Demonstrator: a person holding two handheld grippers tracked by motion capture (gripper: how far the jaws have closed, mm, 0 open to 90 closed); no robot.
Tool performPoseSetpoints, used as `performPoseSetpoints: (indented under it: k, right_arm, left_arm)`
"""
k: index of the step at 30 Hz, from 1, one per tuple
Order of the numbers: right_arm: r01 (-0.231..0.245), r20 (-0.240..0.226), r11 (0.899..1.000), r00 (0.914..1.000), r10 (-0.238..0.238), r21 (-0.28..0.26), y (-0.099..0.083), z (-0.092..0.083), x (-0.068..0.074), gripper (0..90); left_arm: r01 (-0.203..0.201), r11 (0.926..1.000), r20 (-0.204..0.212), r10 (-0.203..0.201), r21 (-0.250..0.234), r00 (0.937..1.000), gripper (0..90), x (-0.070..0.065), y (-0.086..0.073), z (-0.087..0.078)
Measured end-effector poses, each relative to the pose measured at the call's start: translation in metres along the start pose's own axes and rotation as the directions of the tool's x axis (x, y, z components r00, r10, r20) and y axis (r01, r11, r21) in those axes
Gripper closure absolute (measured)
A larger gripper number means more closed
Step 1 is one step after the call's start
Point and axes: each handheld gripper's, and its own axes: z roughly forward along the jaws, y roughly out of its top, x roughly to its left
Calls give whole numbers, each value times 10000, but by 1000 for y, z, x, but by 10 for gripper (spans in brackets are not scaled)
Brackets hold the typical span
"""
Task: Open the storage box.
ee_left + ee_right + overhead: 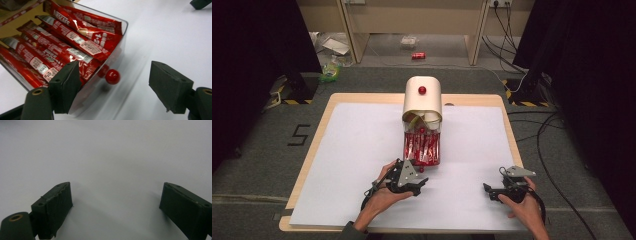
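Observation:
A cream box (422,100) with a red knob (422,90) on top stands at the middle of the white sheet. Its clear drawer (422,149) is pulled out toward me and holds several red Nescafe stick packets (62,45). The drawer's small red knob (112,76) sits on its front wall. My left gripper (113,83) is open, its jaws on either side of that knob without touching it; in the high view the left gripper (414,176) is just in front of the drawer. My right gripper (490,191) rests open on the sheet at the right, with nothing between its jaws (116,202).
The white sheet (352,165) covers a wooden table (319,120). A jaw of the other gripper (200,3) shows far off in the left gripper view. On the floor beyond lie a red can (418,56), litter and cables (542,135); dark curtains stand on both sides.

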Motion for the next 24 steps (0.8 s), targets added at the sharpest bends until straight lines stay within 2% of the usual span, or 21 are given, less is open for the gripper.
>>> performPoseSetpoints:
  k: [10,24]
  right_arm:
    - [8,-3,10000,10000,-8,-2,0,0,0,109]
    - [9,4,10000,10000,-9,1,0,0,0,109]
  left_arm:
    - [-102,9999,135,102,12,9999,243,-7,-1,-9]
    - [260,9997,257,-260,-14,9993,243,-12,-1,-15]
